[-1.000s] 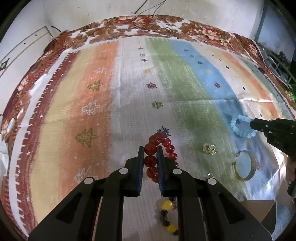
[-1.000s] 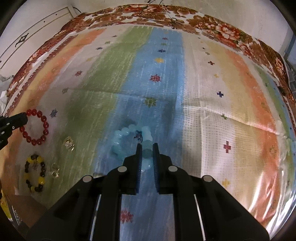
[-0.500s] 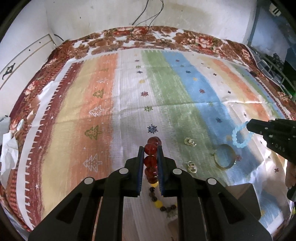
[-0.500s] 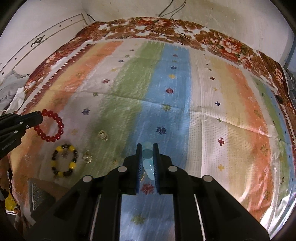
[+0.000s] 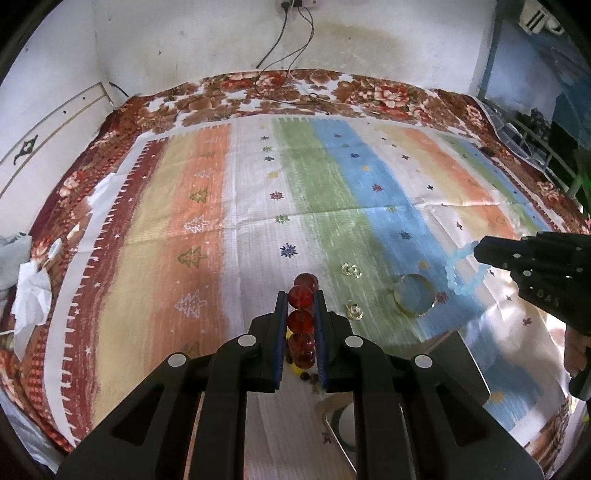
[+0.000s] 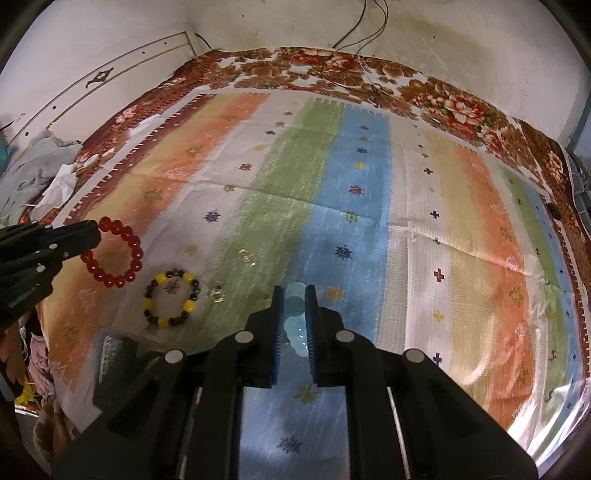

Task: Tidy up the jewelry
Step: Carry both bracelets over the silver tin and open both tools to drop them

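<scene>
A lived-in room of a home, most likely a bedroom. A broad soft surface fills the room, covered by a floral brown-and-red spread point(image 5: 332, 92) with a striped, glossy sheet point(image 5: 332, 206) laid over it. The far wall point(image 5: 369, 37) is whitewashed and stained, with cables point(image 5: 284, 33) hanging from a socket down onto the spread. At the left, crumpled grey cloth point(image 6: 33, 162) and white tissue point(image 5: 29, 295) lie against a panelled wall point(image 6: 110, 70). At the far right stands a metal rack point(image 5: 532, 136).
</scene>
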`<state>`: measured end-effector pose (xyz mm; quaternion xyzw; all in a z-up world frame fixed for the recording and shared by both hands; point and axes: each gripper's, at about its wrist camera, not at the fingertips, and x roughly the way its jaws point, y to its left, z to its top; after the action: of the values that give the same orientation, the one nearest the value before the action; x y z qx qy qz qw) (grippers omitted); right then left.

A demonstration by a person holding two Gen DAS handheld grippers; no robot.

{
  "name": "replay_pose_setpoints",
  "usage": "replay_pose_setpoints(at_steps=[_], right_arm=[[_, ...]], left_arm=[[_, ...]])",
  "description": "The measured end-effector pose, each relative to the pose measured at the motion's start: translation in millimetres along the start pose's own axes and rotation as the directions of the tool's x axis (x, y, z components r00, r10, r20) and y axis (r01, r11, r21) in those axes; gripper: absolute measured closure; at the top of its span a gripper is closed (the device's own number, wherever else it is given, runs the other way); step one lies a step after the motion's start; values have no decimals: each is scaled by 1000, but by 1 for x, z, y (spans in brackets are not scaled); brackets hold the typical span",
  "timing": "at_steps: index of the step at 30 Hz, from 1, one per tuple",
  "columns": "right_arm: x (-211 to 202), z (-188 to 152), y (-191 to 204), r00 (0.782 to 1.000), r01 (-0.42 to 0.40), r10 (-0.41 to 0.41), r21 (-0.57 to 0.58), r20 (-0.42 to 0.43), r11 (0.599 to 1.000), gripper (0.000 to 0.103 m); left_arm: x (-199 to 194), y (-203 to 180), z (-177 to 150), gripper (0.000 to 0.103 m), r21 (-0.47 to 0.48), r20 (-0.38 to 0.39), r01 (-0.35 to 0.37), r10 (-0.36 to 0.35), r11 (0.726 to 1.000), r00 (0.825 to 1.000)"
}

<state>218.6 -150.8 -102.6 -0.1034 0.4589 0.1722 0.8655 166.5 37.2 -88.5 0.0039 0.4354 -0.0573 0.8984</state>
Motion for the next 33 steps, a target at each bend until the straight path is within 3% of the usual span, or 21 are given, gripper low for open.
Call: replay_pose_setpoints(at_steps=[12, 33], right_arm=[[-34, -19, 29, 998, -61, 62, -29, 15, 998, 90], [-65, -41, 64, 994, -103, 105, -88, 17, 991, 90]], left_arm=[[-44, -19, -21, 90, 2, 39, 64, -64, 998, 997], [-61, -47, -51, 90, 50, 33, 101, -103, 994, 994]])
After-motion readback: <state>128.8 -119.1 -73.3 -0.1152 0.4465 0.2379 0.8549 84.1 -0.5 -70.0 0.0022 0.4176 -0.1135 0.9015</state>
